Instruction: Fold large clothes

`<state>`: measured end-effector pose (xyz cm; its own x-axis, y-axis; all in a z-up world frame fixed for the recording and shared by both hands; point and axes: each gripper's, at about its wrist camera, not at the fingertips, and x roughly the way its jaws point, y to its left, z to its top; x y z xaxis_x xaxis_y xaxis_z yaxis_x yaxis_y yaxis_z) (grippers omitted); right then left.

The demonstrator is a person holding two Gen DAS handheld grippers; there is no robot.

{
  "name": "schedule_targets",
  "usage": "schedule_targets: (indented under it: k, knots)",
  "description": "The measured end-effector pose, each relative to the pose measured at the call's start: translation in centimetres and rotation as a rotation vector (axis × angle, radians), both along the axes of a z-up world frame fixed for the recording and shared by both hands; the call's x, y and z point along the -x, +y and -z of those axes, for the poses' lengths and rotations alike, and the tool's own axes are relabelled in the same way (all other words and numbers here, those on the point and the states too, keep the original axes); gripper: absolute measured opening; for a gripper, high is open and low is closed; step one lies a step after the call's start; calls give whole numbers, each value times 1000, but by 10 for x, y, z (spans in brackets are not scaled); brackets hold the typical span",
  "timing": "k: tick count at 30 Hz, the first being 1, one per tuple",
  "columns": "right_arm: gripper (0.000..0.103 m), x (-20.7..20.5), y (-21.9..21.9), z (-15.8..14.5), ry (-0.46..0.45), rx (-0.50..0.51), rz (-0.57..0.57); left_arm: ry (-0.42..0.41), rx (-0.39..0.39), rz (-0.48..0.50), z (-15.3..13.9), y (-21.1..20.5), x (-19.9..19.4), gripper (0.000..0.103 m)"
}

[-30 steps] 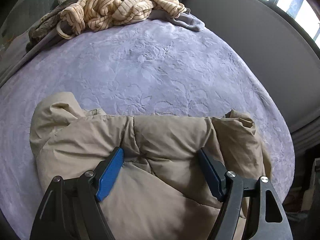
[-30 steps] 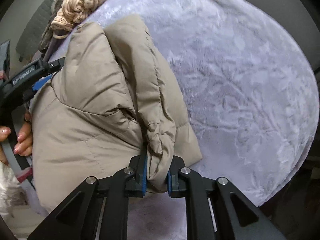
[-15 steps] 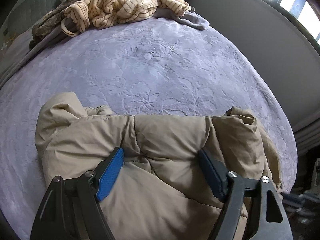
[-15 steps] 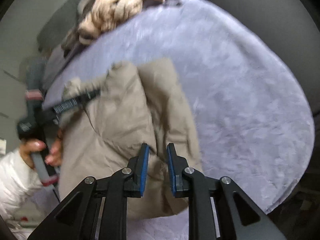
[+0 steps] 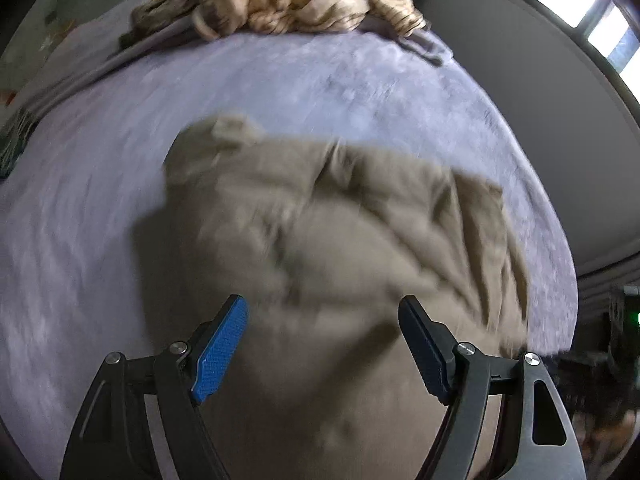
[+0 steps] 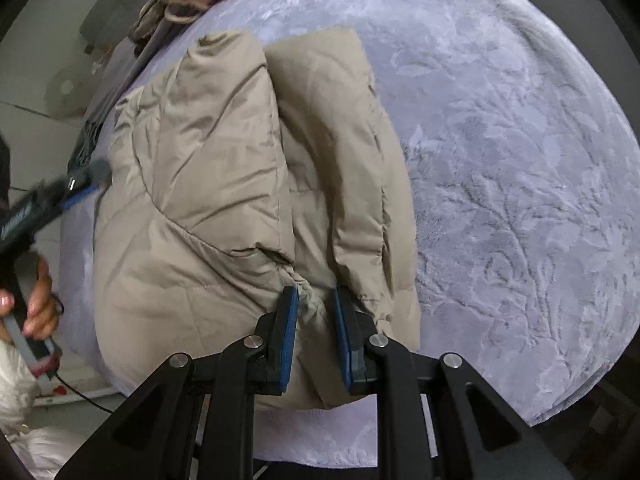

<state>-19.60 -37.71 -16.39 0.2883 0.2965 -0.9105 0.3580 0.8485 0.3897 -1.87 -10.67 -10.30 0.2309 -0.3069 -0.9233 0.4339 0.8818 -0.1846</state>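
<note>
The jacket (image 6: 224, 184) lay bundled on the bed (image 6: 520, 160), near its edge. The right tool (image 6: 316, 312) stood part-open around a bunched fold, apparently not clenched; the left tool (image 5: 324, 340) gaped wide above the jacket, holding nothing. Best bet: press the puffy layers flat and square the edges. A clothes pile (image 5: 304, 4) sat beyond.

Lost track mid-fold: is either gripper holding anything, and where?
Left gripper is open, holding nothing. Right gripper, part-open, straddles the tan jacket at a bunched edge; grip cannot be told.
</note>
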Motion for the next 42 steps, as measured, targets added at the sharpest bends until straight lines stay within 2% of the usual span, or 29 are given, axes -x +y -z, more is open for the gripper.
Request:
schedule_targets:
  k: [4, 9, 14, 19, 21, 25, 28, 29, 30, 37, 39, 42]
  knots:
    - [20, 1, 1, 14, 31, -48, -34, 55, -7, -77, 10, 24, 26, 79]
    - [20, -2, 8, 26, 59, -57, -93, 73, 0, -167, 10, 37, 44, 79]
    - [20, -6, 11, 26, 75, -44, -99, 66, -18, -171, 6, 42, 56, 79]
    - [22, -6, 16, 12, 66, -12, -36, 74, -20, -163, 6, 52, 59, 79]
    - [29, -2, 16, 5, 51, -5, -12, 65, -22, -161, 5, 56, 61, 79]
    - [33, 2, 24, -9, 32, 44, 13, 78, -20, -162, 6, 65, 65, 79]
    - [43, 10, 26, -20, 5, 60, 50, 68, -25, -146, 6, 70, 69, 81]
    - [46, 14, 29, -22, -6, 63, 61, 62, -32, -140, 6, 71, 70, 97]
    - [47, 18, 31, -25, -16, 70, 73, 52, -36, -142, 5, 74, 73, 103]
    - [48, 33, 46, -35, -43, 98, 134, 34, -39, -115, 3, 86, 77, 103]
    - [57, 36, 48, -42, -60, 104, 138, 35, -34, -119, 3, 89, 76, 103]
    - [65, 35, 49, -49, -81, 115, 138, 42, -34, -133, 4, 93, 73, 103]
